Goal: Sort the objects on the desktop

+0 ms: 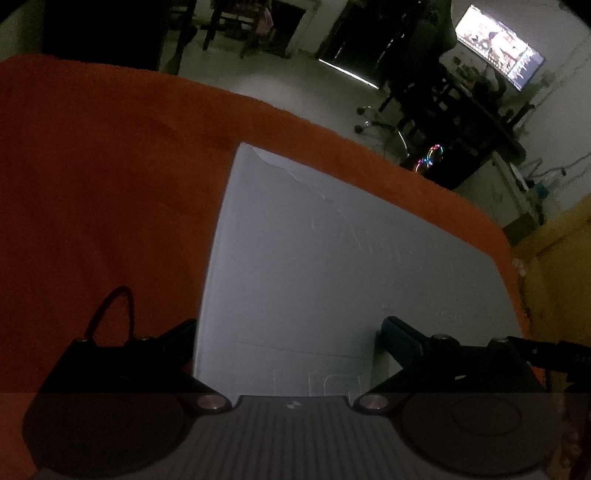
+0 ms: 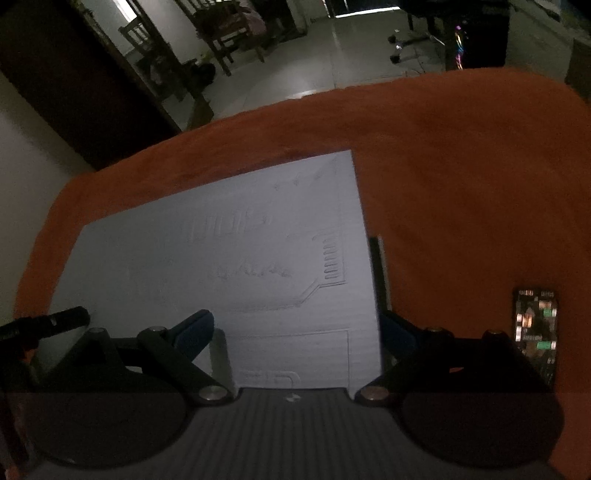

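Room: dim; tiled floor, wooden chairs (image 2: 221, 33) far left, lit monitor (image 1: 498, 44) on a desk far right, PC case with RGB fans (image 1: 430, 158) on the floor beside it.
Surface: table under an orange cloth (image 1: 110, 166), wrinkle-free where visible.
Task item: flat white box (image 1: 332, 277) with embossed lettering, lying on the cloth; torn or creased at its far left corner in the left wrist view. Same box (image 2: 240, 258) fills the centre of the right wrist view.
Left gripper (image 1: 288, 339): fingers spread wide, straddling the box's near left corner; left finger sits off the box's left edge over the cloth, right blue pad (image 1: 400, 343) over the box top. Grasping nothing.
Right gripper (image 2: 295, 332): spread wide too; left blue pad (image 2: 194, 334) over the box top, right finger just past the box's right edge. Nothing clamped; contact with the box, cannot tell.
Other: small dark circuit board (image 2: 535, 332) with green and white parts on the cloth, near right, apart from the box.
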Demonstrator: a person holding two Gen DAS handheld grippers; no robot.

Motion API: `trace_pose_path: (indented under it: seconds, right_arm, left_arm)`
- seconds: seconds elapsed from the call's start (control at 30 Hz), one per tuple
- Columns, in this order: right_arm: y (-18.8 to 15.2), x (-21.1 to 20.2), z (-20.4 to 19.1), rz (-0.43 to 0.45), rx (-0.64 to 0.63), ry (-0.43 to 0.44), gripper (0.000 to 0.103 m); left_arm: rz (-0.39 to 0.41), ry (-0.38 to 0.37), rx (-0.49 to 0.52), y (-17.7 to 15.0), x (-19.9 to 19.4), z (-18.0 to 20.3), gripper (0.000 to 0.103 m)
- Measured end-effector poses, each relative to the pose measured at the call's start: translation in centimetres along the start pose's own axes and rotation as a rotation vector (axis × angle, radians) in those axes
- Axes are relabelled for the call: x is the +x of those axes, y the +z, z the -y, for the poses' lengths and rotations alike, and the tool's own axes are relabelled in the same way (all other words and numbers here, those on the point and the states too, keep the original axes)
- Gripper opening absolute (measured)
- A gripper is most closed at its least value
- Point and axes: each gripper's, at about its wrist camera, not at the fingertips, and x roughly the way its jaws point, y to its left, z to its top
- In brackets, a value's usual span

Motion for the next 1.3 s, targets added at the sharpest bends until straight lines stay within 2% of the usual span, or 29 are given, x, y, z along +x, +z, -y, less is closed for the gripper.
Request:
trace_pose_path:
  seconds: [0.27,0.5,0.9,0.97,1.1,1.2,1.3]
  right_arm:
    - [-0.8,0.5,1.8,-0.003,0.043,-0.013,0.098]
    - [-1.6,1.6,1.6,-0.016,0.022,-0.022,0.098]
    - [-3.8,2.6,1.4,0.017,0.018,-0.027,0.102]
    - [-4.1,2.7,1.1,0.013,0.002,-0.044,0.102]
    - [-4.9,2.6,0.1,0.007,-0.071,-0.093,0.102]
    - [-5.1,2.6,0.0,0.011,-0.061,-0.104,0.102]
    - [-5.1,2.8,-0.2,0.012,-0.059,-0.109,0.102]
  left_arm:
    - [0.000,0.006,0.041,-1.6,0.7,1.3,0.103]
    - [-0.012,0.019,0.057,-2.5,0.5,0.4,0.103]
    - [-0.014,0.017,0.090,-3.9,0.0,-0.3,0.103]
    - [-0.035,0.021,0.045,-4.2,0.3,-0.9,0.103]
    - [-0.024,0.071,0.103,-6.0,0.6,-1.3,0.101]
    - [-0.033,0.060,0.061,-6.2,0.4,-1.6,0.101]
    - [-0.030,0.068,0.067,-6.4,0.2,-1.4,0.101]
